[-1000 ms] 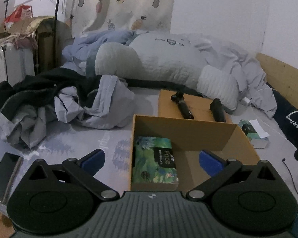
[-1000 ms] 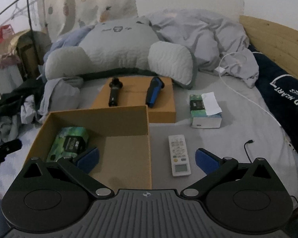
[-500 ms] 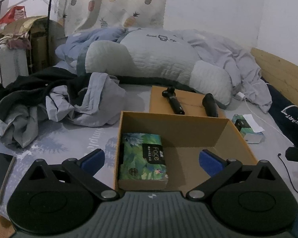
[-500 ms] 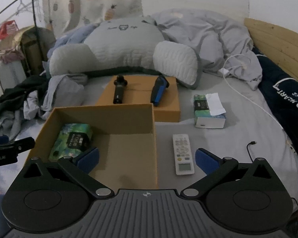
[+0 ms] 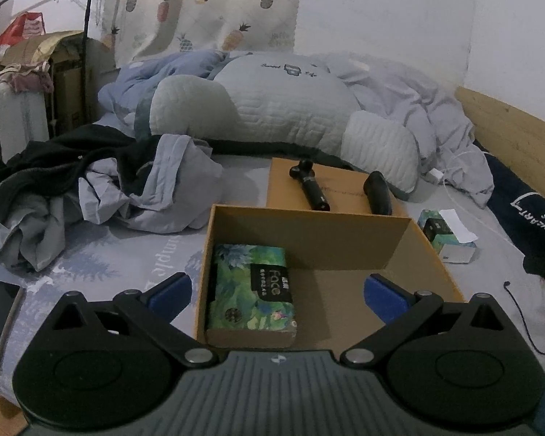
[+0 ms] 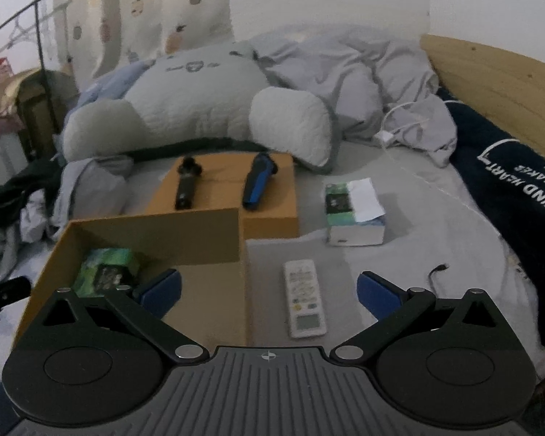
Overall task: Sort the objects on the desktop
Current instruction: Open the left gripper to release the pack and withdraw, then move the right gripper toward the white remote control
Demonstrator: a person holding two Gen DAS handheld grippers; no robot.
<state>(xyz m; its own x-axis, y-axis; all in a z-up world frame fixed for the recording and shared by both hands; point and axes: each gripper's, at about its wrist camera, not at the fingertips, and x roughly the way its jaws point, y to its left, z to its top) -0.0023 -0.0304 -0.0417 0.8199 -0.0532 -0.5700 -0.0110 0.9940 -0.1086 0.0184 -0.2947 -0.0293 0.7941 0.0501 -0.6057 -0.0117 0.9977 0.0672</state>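
Right gripper (image 6: 269,289) nearer remote (image 6: 304,298), fingers spread

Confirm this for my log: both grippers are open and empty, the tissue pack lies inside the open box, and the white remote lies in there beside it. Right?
Not quite. The remote lies on the bed sheet outside the box, to its right, as the right wrist view shows. The rest holds: the left gripper and right gripper are open and empty, and the tissue pack is inside the box.

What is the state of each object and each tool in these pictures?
left tool: open, empty.
right tool: open, empty.
open box: open, holds one tissue pack.
tissue pack: flat inside box.
remote: flat on bed, buttons up.
second tissue pack: tissue sticking out.
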